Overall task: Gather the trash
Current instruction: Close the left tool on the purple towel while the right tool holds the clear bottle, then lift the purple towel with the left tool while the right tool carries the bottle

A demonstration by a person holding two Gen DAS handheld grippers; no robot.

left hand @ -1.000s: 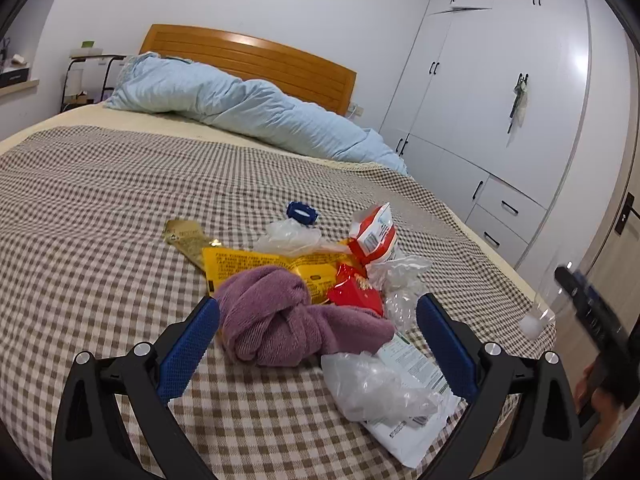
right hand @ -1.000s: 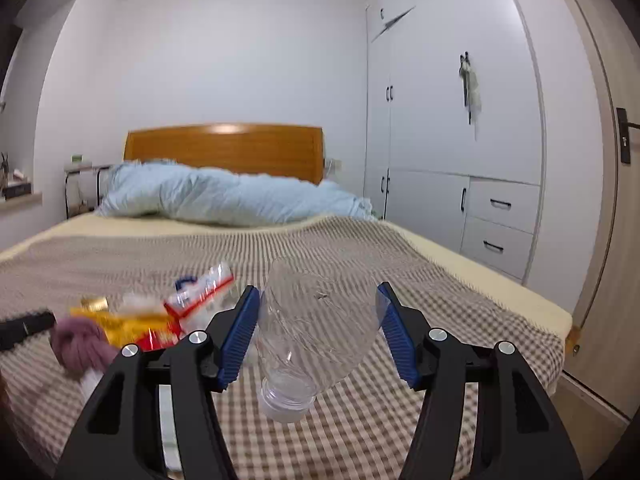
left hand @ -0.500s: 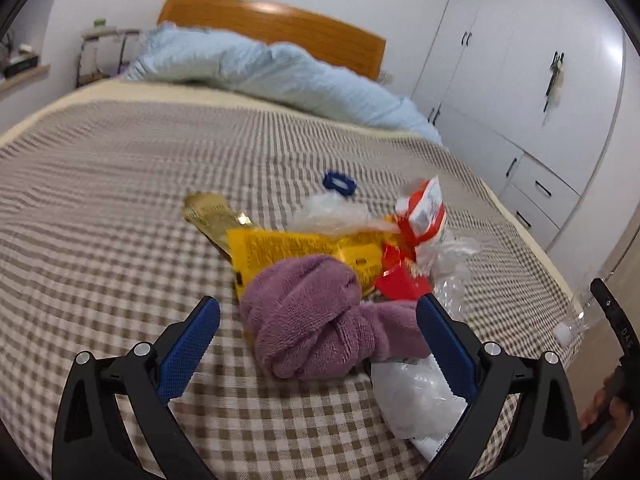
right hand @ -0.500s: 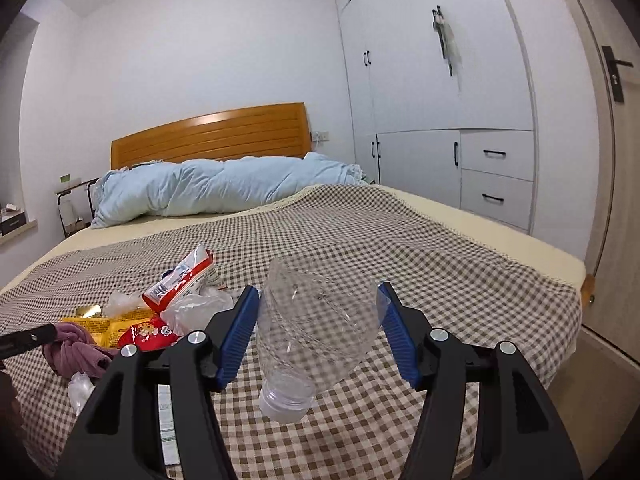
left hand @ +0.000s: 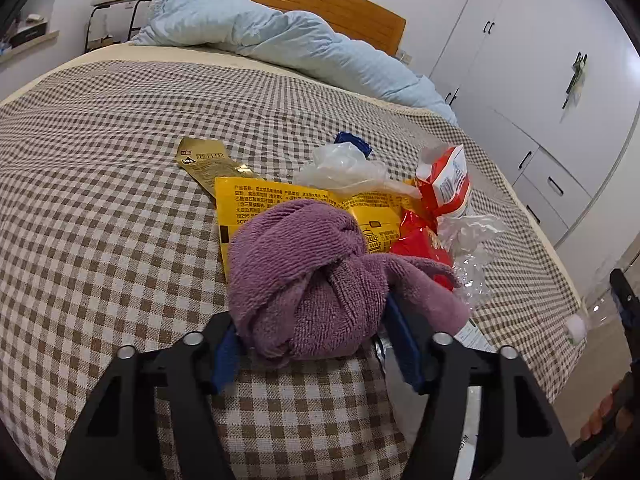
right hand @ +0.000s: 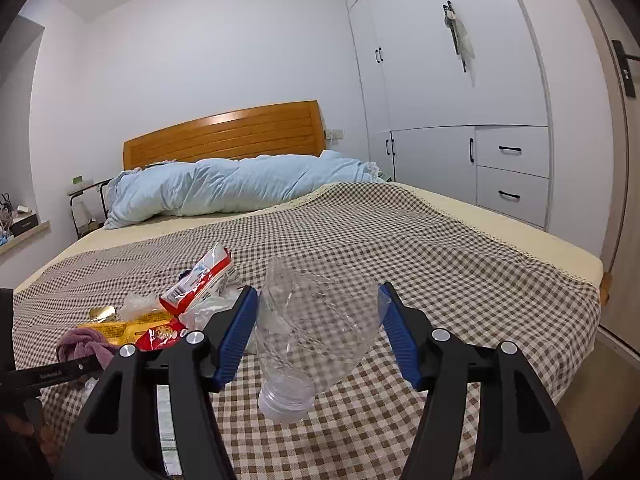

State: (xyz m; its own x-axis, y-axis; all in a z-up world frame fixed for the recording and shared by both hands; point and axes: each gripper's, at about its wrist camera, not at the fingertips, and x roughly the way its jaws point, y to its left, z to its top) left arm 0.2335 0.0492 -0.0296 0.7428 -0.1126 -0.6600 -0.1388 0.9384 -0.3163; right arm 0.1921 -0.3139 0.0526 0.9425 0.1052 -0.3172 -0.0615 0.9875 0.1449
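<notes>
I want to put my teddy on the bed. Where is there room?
The checked blanket is bare left of the gold wrapper, and between the trash pile and the blue duvet. It is crowded around the purple towel, yellow packet and red packet.

Left gripper (left hand: 314,336) jaws just closing around purple towel (left hand: 308,280) on checkered bedspread (left hand: 100,208).

bed (left hand: 100,240) | checked cover | purple towel (left hand: 304,280), wrappers (left hand: 280,200), duvet (left hand: 280,40)
</notes>
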